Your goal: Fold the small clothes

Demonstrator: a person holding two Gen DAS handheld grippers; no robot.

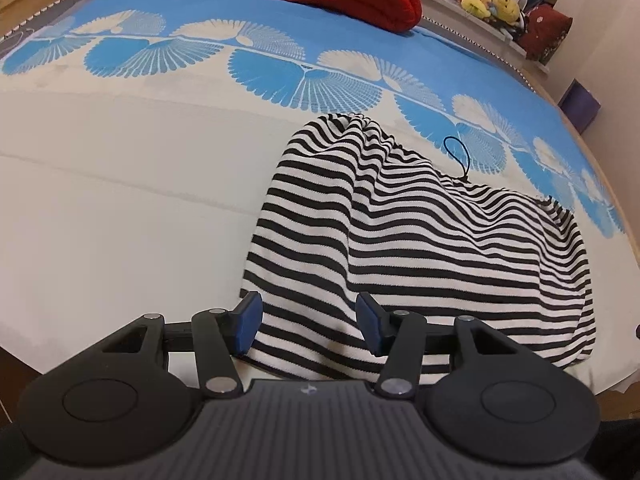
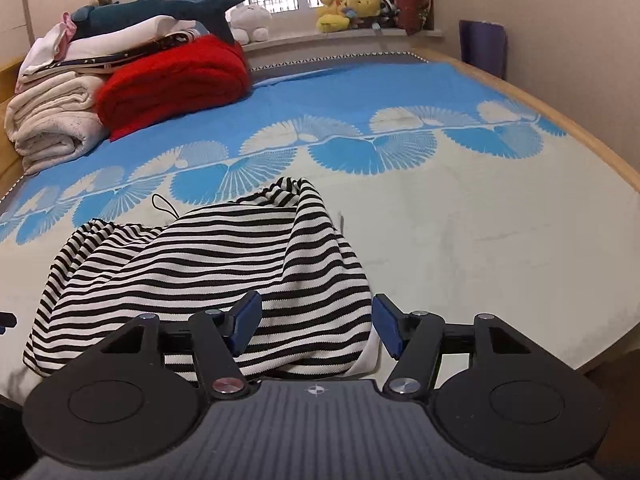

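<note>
Two grippers stand open with nothing pinched, the left gripper over the near left hem and the right gripper over the near right corner of the rumpled black-and-white striped garment lying on the blue-and-cream bedspread.

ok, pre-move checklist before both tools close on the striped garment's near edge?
1. Left tool open: ok, pads apart over the fabric.
2. Right tool open: ok.
3. Striped garment near edge between each pair of pads: ok; whether the pads touch it, cannot tell.
4. Garment lying flat: not ok, bunched and humped at the far end.
5. Black cord loop clear of the fold: cannot tell, its end runs under the fabric.
6. Room on the bed cover beside it: ok.
</note>
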